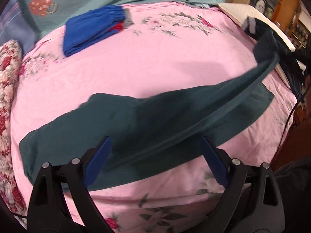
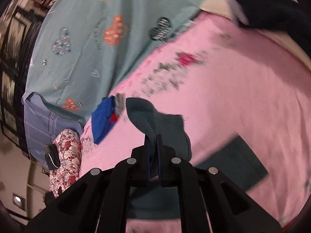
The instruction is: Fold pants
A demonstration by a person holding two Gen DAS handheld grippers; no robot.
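Dark green pants [image 1: 136, 120] lie stretched across pink bedsheet [image 1: 155, 62], one end lifted toward 2 o'clock. Right gripper [image 2: 153, 145] is clamped on the fabric; left gripper [image 1: 155, 155] hovers, fingers wide apart. Fold just beginning. Folded blue garment [image 1: 87, 33] sits at 11 o'clock.

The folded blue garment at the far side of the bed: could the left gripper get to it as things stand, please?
Probably yes: the left gripper is open and holds nothing; only the dark green pants lie between it and the folded blue garment, flat enough to pass over.

blur: floral print [image 2: 171, 71] on pink sheet smeared | hidden: pants [image 2: 155, 120] fabric inside right tool [image 2: 153, 145]
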